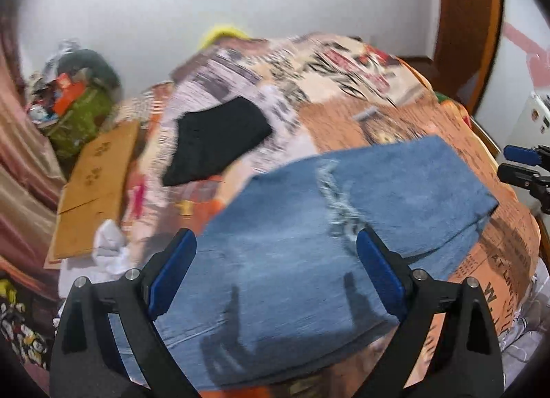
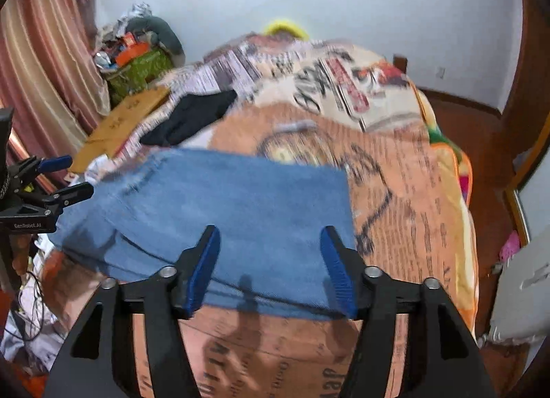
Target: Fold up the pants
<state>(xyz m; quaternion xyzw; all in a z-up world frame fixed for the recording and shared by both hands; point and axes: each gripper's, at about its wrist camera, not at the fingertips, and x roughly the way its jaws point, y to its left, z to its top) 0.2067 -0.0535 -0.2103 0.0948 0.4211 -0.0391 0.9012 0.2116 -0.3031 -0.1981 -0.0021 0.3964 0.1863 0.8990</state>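
Left wrist: one folded jeans (image 1: 343,212), one black garment (image 1: 216,143).

Faded blue denim with a frayed whitish rip is shown by the pants (image 1: 343,226). An orange, cream and newsprint-patterned bedspread (image 2: 405,171) is seen beneath; at ten o'clock, a black garment (image 1: 216,140) and brown cardboard (image 1: 96,184).

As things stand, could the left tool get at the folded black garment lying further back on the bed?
Probably yes. The left tool is open and empty above the folded blue denim pants. The folded black garment lies beyond them on the printed bedspread, uncovered, with nothing standing between.
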